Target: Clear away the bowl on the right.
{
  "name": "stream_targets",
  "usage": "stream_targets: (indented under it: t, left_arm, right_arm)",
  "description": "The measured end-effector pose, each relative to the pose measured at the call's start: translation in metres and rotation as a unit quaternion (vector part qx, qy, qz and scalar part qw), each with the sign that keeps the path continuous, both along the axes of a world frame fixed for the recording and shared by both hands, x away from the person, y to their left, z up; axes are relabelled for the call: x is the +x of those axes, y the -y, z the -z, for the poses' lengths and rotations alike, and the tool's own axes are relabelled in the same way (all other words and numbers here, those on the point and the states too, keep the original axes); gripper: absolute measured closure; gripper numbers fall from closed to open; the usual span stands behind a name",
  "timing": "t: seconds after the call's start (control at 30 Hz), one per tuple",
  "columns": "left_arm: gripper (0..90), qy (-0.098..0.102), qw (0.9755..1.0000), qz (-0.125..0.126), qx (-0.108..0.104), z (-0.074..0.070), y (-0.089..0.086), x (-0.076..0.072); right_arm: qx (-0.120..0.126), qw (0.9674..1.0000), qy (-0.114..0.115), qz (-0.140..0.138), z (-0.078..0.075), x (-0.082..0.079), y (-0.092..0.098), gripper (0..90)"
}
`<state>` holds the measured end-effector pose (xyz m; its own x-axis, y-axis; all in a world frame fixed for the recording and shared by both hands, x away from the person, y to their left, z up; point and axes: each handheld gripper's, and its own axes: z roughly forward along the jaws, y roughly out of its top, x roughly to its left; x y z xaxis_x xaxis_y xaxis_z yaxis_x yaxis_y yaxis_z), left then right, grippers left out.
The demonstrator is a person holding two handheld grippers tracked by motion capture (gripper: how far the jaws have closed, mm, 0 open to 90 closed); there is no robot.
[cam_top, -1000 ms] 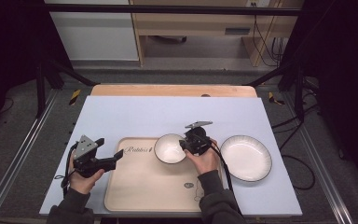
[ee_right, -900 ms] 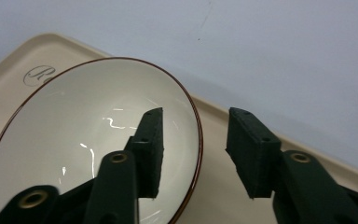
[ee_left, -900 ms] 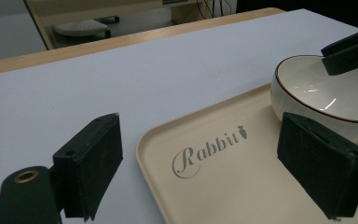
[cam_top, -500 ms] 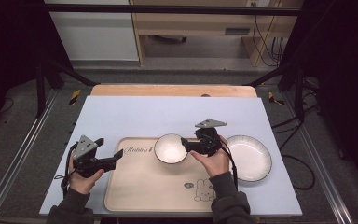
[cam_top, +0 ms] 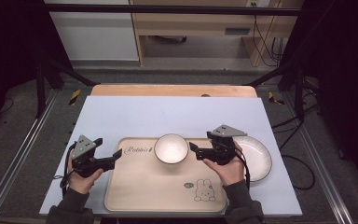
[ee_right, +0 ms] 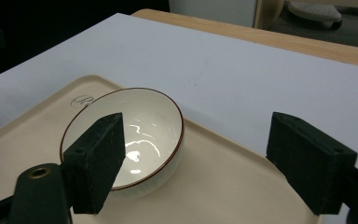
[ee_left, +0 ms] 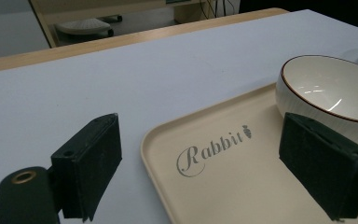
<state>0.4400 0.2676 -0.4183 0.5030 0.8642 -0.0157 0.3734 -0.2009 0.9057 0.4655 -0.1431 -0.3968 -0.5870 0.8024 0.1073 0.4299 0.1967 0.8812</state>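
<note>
While the white bowl (cam_top: 171, 148) sits at the beige tray's (cam_top: 135, 196) far edge, the right gripper (cam_top: 195, 148) hovers just beside it, jaws apart; the left gripper (cam_top: 116, 155), also spread, lies farther off.

Right gripper (cam_top: 196, 150) has drawn back from the white bowl (cam_top: 171, 148), shifting rightward in the high view to sit over the tray's (cam_top: 135, 196) right edge, partly over the plate (cam_top: 258, 158). Jaws now spread wide, clear of the bowl's rim. Right hand (cam_top: 226, 167) moved with it.
</note>
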Motion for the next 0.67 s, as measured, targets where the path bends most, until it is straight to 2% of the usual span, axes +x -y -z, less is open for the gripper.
stream_targets:
  t: [0.27, 0.4, 0.67]
  left_arm:
    - [12.2, -0.005, 1.0, -0.001, 0.001, 0.003, 0.0, 0.001]
    - [12.1, -0.008, 1.0, -0.004, 0.002, 0.005, -0.002, 0.001]
    - [11.9, -0.013, 0.9998, -0.012, 0.006, 0.009, -0.007, 0.002]
  right_arm:
    - [-0.005, 0.9994, 0.033, 0.004, 0.0, -0.012, 0.012, 13.8]
    - [-0.008, 0.9991, 0.041, 0.006, 0.002, -0.018, 0.02, 13.7]
    - [-0.001, 0.9991, 0.037, 0.022, 0.008, -0.021, 0.037, 13.5]
